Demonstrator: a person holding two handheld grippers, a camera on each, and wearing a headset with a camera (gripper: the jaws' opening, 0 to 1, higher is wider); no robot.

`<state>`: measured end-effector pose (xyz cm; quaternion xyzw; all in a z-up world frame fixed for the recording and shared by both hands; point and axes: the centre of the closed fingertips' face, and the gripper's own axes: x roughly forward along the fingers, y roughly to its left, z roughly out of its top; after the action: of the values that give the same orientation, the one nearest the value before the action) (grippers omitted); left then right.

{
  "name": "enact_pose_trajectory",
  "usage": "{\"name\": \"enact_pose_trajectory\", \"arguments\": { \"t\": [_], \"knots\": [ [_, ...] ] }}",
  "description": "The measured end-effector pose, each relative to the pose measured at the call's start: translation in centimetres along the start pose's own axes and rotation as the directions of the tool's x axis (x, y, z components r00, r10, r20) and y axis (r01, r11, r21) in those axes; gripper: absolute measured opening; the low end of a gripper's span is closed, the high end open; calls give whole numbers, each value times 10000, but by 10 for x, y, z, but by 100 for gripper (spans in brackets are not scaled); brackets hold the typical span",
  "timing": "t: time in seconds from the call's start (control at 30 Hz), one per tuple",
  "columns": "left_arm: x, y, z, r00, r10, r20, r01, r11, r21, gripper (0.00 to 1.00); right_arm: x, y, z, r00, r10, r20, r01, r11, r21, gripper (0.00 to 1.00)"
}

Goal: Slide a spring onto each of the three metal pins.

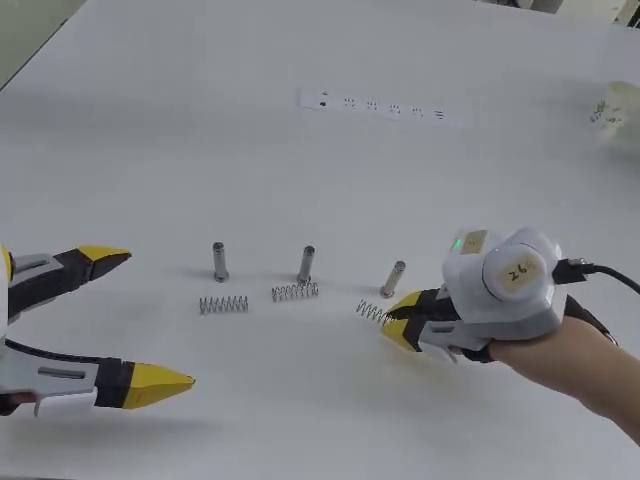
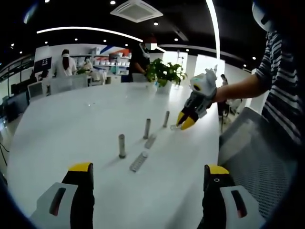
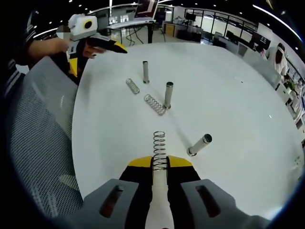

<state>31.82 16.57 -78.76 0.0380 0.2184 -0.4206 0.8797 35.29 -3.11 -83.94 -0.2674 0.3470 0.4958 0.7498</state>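
Observation:
Three short metal pins stand in a row on the white table: left (image 1: pixel 220 262), middle (image 1: pixel 306 264), right (image 1: pixel 394 279). Loose springs lie in front of the left pin (image 1: pixel 223 304) and the middle pin (image 1: pixel 295 291). My right gripper (image 1: pixel 400 322) is shut on one end of the third spring (image 1: pixel 372 312), (image 3: pixel 159 143), just in front of the right pin (image 3: pixel 199 145). My left gripper (image 1: pixel 140 318), (image 2: pixel 148 172) is open with nothing between its fingers, well to the left of the row. From it I see the pins (image 2: pixel 147 128) and the right gripper (image 2: pixel 187 121).
A white power strip (image 1: pixel 370 105) lies on the far side of the table. A small pale object (image 1: pixel 615 105) sits at the far right edge. A grey mesh chair (image 3: pixel 43 143) stands beside the table's near edge.

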Motion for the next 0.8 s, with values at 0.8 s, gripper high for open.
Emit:
{"name": "enact_pose_trajectory", "arguments": {
  "t": [0.8],
  "knots": [
    [25,-36,6,9836,-1784,-267,1788,9837,169,69,-14,32,15,9973,732,86,-678,9572,-2813,8]
  ]
}}
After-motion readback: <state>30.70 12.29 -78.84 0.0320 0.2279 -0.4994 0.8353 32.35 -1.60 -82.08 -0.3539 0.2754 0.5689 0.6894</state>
